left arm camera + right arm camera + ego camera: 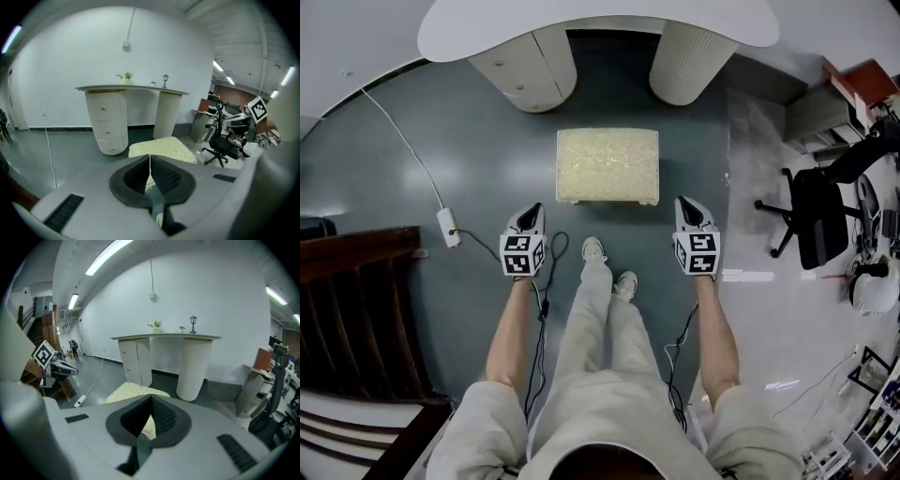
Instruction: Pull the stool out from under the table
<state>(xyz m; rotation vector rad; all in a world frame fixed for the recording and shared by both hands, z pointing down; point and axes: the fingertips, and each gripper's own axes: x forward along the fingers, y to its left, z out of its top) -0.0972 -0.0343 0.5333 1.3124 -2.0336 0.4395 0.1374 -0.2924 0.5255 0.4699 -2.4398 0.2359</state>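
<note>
Left gripper: jaws pressed together, pads meeting, nothing between them; it hangs above the floor, tilted down toward the stool
Right gripper: jaws likewise closed on each other and empty; in the head view it sits level with the left one, well apart from it
Person's legs: stretched forward between the two grippers, pale shoes just short of the stool
Stool: cream, rectangular cushioned top, standing on the grey floor ahead of both grippers and between them, touching neither; it stands out in front of the table, facing the gap between its two supports
Table: white curved top on a drawer pedestal at the left and a ribbed column at the right
On the table: a small plant and a little lantern
Floor, left side: white power strip with its cable, near dark wooden stairs
Floor, right side: black office chair, well apart from the stool
</note>
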